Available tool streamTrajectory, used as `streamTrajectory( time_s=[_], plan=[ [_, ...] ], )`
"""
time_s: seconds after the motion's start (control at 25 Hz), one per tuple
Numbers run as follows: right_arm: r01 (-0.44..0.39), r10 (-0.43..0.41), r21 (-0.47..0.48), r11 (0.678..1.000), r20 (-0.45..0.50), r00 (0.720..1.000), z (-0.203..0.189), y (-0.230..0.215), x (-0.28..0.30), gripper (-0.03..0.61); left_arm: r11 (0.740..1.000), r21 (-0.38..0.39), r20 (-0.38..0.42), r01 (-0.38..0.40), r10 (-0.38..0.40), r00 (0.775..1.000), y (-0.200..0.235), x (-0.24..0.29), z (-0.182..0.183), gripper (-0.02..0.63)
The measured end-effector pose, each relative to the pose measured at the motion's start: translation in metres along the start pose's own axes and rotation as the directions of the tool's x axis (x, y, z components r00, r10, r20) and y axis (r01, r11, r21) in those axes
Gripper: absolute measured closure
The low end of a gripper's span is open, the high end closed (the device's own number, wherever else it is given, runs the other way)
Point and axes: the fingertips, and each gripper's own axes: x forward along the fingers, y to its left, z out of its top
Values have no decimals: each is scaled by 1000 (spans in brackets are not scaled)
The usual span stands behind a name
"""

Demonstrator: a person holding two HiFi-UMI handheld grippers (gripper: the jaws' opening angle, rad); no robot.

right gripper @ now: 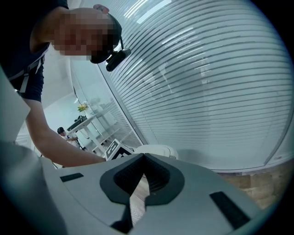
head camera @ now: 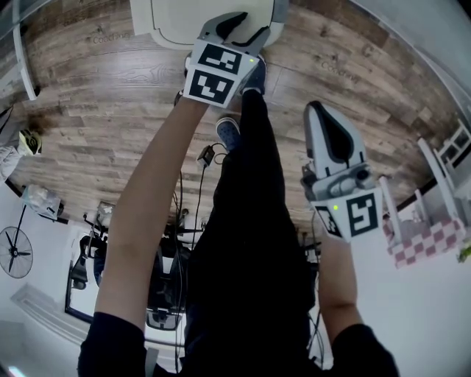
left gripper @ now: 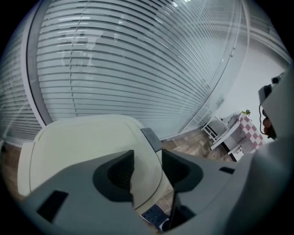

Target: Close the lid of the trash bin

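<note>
Faint grey print is stamped on the planks of the wooden floor [head camera: 110, 88], but it is too small to be read with certainty. Black-and-white square patterns are carried on the marker cube [head camera: 217, 70] of each hand-held gripper; no letters are shown on them.

The trash bin lid [head camera: 184, 18] is seen at the far edge of the floor, against a wall of white blinds [left gripper: 138, 59]. The lid is cream-coloured with rounded corners and lies flat and level on the bin. A dark grey tab [left gripper: 151, 137] is fitted at its right edge. In the right gripper view the lid [right gripper: 158, 149] is seen small and pale beyond the jaws.

The left hand-held gripper [head camera: 239, 29] is held out on a nearly straight, bare arm and tilted downward over the lid's near right corner. In the left gripper view the left hand-held gripper [left gripper: 148, 172] is shown with its jaws apart; the corner of the lid [left gripper: 87, 142] is framed between them, and no pad is seen pressing on it.

The right hand-held gripper [head camera: 320, 107] is held lower and nearer the body, well apart from the bin, on a bent arm. In its own view the right hand-held gripper [right gripper: 143, 158] is shown with the jaw tips brought together and nothing held, only floor visible through the narrow slit below them.

A blue shoe [head camera: 228, 132] is planted on the floor just before the bin.
</note>
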Motion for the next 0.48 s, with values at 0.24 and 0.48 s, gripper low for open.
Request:
streamTrajectory(
  time_s=[0.24,0.48],
  plan=[
    [7,-7,-13,1000,18,1000,10,-4,-8,575,993,-97,74,66,-59,996,-7,-16,17,426],
    [37,-35,-43,998,47,998,27,-8,-20,574,995,-89,211,51,-31,977,-11,-67,57,426]
  ],
)
